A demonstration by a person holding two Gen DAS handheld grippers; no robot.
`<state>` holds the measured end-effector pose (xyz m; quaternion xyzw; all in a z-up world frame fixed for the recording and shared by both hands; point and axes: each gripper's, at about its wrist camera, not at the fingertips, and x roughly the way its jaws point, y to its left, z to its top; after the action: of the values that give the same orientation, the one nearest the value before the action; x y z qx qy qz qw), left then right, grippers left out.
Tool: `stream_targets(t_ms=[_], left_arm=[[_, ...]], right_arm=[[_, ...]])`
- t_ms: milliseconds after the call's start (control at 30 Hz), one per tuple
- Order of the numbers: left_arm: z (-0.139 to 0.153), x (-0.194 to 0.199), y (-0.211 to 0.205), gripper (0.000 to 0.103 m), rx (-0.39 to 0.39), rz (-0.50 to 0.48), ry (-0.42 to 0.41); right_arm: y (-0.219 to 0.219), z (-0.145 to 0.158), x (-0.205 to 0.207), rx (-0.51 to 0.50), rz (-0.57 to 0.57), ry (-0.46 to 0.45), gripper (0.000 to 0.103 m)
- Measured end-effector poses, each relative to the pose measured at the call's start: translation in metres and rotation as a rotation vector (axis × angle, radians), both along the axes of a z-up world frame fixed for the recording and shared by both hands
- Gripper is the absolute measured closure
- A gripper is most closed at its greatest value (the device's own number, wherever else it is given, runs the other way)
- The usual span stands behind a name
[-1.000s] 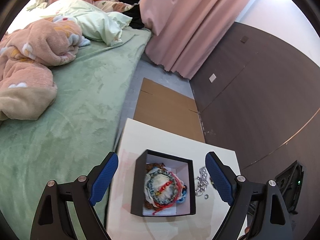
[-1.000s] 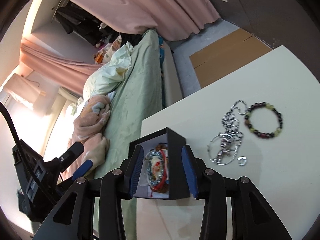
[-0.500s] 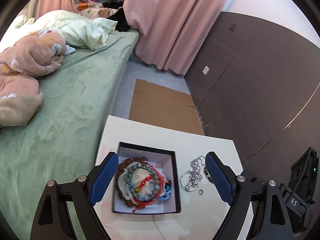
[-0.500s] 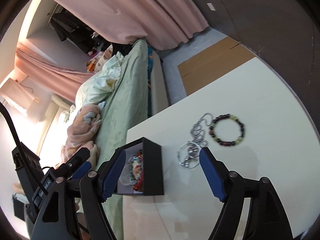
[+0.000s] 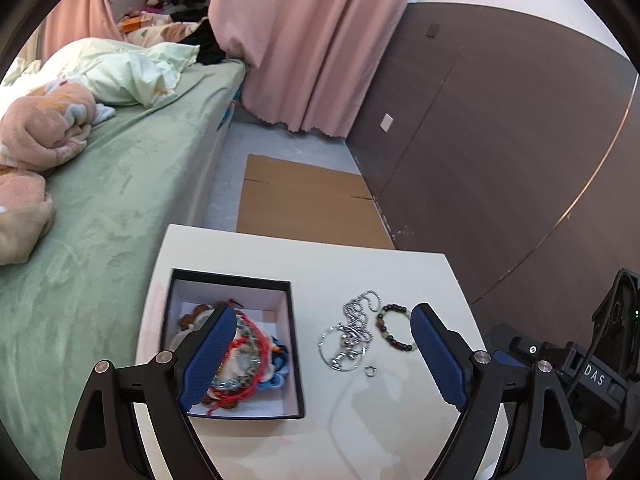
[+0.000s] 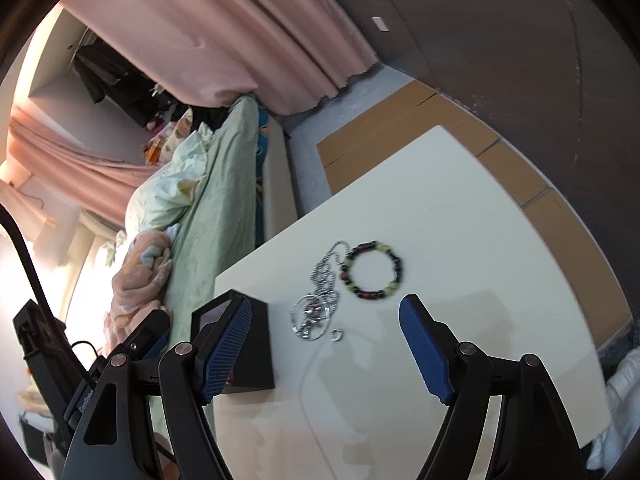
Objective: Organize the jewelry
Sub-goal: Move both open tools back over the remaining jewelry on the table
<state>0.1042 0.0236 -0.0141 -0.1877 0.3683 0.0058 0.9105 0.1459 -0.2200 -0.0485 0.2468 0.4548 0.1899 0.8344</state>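
Several bracelets are already gathered in the black box [image 5: 294, 344], while the beaded bracelet [image 6: 372, 270], silver necklace [image 6: 318, 300] and small ring [image 6: 336, 335] are left on the table [image 6: 480, 240], both grippers [image 5: 320, 354] [image 6: 326, 338] being released and empty.

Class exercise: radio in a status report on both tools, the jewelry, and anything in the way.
Both tools open, empty: left tool, right tool. Box holds bracelets. Silver necklace, beaded bracelet, small ring loose on table. Nothing in the way.

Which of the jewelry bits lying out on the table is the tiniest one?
The little silver ring. It lies alone on the white table, just beside the big hoop of the silver chain necklace, and is far smaller than that or the dark beaded bracelet.
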Motion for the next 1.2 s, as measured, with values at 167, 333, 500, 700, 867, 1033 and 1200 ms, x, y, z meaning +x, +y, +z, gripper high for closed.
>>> stream_targets(t_ms=[167, 333, 500, 700, 867, 1033, 1200], left_arm=[[-0.003, 0.005, -0.014, 0.014, 0.01, -0.028, 0.002], [-0.008, 0.012, -0.028, 0.014, 0.022, -0.062, 0.017], [-0.014, 0.022, -0.035, 0.014, -0.006, -0.104, 0.05], [-0.02, 0.036, -0.047, 0.027, 0.01, -0.155, 0.077], [-0.04, 0.05, -0.057, 0.052, 0.01, -0.196, 0.17], [-0.054, 0.054, -0.065, 0.055, 0.029, -0.206, 0.229], [-0.068, 0.061, -0.071, 0.055, 0.088, -0.188, 0.291]], right_arm=[[-0.018, -0.001, 0.001, -0.003, -0.043, 0.015, 0.026], [-0.035, -0.002, 0.004, 0.005, -0.085, 0.036, 0.026], [-0.049, -0.006, 0.008, 0.02, -0.127, 0.069, 0.026], [-0.056, -0.012, 0.016, 0.027, -0.154, 0.106, 0.026], [-0.06, -0.019, 0.02, 0.04, -0.167, 0.141, 0.026], [-0.062, -0.023, 0.02, 0.052, -0.168, 0.159, 0.026], [-0.064, -0.026, 0.019, 0.06, -0.164, 0.171, 0.026]])
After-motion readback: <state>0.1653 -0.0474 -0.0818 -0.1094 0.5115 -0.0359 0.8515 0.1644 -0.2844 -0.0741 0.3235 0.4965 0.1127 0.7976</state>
